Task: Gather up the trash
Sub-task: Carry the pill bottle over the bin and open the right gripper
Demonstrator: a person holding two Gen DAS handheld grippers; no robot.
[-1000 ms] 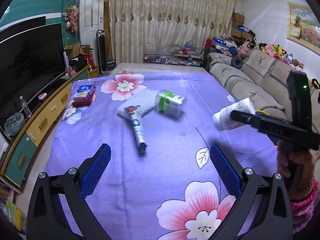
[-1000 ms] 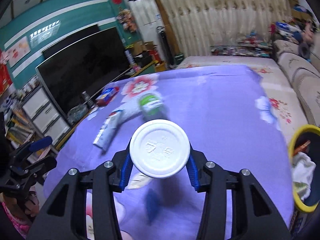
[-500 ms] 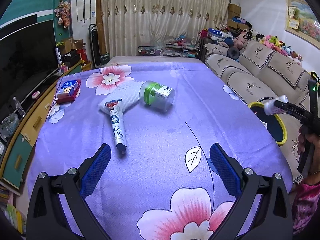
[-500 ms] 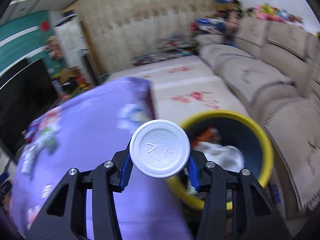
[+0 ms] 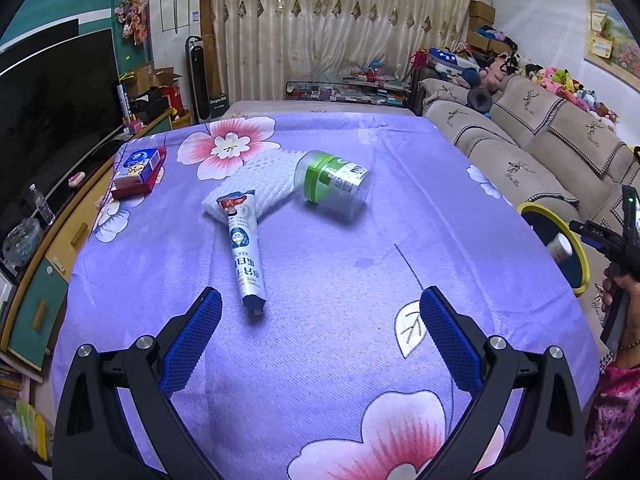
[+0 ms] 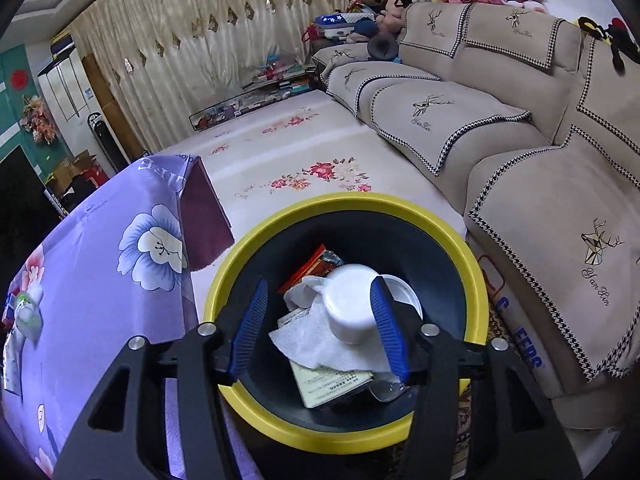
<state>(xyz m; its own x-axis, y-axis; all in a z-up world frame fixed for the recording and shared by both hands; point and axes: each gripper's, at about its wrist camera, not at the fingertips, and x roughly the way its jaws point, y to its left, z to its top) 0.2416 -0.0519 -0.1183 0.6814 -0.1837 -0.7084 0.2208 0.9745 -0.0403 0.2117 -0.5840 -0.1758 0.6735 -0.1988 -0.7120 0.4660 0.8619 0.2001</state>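
My right gripper (image 6: 319,286) hangs over the yellow-rimmed dark bin (image 6: 344,200) and its jaws are opening. The white plastic bottle (image 6: 352,304) sits loose between them, off the left pad and dropping onto the tissue and paper in the bin. The left wrist view shows that bottle (image 5: 560,246) below the right gripper (image 5: 600,236) at the bin's mouth (image 5: 532,208). My left gripper (image 5: 320,300) is open and empty above the purple flowered cloth. Ahead of it lie a toothpaste tube (image 5: 244,248), a white foam net (image 5: 264,178) and a green-lidded clear jar (image 5: 334,182).
A red and blue box (image 5: 138,170) lies at the table's far left corner. A beige sofa (image 6: 520,152) runs along the right, close to the bin. A cabinet with a TV (image 5: 48,92) stands left of the table. A person's hand and pink sleeve (image 5: 620,400) are at right.
My right gripper swung from above the table to over the bin, tipped down, and its jaws widened off the white bottle. My left gripper crept forward and lower over the cloth.
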